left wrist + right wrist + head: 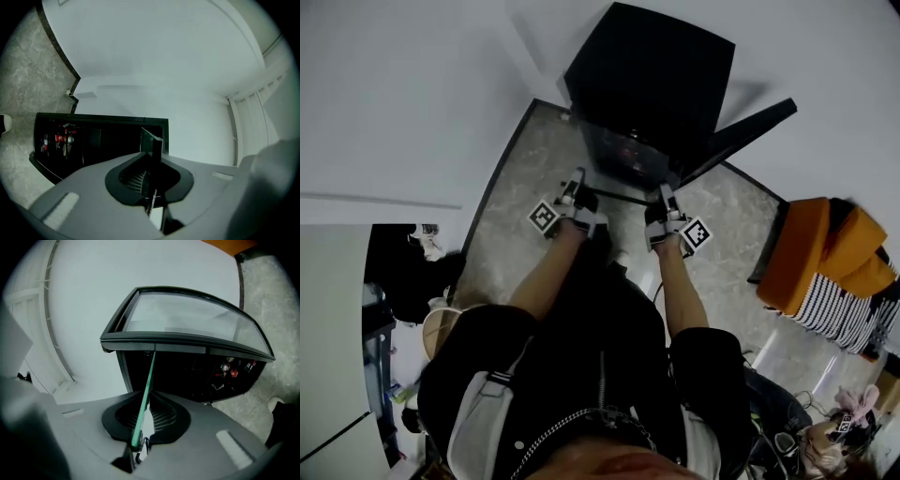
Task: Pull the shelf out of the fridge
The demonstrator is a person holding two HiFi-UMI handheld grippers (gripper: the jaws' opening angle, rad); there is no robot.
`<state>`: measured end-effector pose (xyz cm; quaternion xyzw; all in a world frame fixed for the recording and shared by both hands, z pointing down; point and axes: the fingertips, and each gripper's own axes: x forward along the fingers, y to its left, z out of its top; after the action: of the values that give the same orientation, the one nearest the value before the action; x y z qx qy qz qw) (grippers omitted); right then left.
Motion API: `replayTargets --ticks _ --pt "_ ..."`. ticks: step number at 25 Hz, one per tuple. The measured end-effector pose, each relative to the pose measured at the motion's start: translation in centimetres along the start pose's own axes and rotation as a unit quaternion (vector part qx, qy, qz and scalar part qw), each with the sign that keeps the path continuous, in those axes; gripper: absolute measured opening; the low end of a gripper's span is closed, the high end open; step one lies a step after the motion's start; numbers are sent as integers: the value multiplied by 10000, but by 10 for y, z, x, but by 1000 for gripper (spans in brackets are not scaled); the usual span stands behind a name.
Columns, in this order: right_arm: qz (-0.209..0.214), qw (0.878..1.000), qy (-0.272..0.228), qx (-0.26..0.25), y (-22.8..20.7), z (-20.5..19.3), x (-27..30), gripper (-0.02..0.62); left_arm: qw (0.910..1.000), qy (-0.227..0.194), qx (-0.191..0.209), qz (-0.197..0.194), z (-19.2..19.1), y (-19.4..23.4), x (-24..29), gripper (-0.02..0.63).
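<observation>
At black fridge (652, 75), thin green-edged glass shelf (146, 385)

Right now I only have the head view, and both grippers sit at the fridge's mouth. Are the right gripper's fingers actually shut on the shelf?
Observer: Yes. In the right gripper view the right gripper has its fingers shut on the shelf, whose green glass edge runs from them toward the fridge.
Operator: And the left one?
Observer: Same. The left gripper view shows the left gripper shut on the shelf, seen edge-on as a dark slab.
Operator: What is the black slab on my right?
Observer: The fridge door, swung open. The right gripper view shows it is a clear pane in a dark frame.
</observation>
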<state>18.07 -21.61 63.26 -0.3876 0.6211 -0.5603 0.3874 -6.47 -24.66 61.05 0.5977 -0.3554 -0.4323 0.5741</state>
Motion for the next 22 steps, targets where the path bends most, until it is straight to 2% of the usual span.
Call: replayTargets --ticks 13,22 --pt "173 9997 38 -150 21 -42 -49 28 9998 -28 -18 -183 -8 -27 -64 29" --pt "162 9993 -179 -282 36 -95 -100 29 9996 158 -30 -237 -2 -40 -128 29"
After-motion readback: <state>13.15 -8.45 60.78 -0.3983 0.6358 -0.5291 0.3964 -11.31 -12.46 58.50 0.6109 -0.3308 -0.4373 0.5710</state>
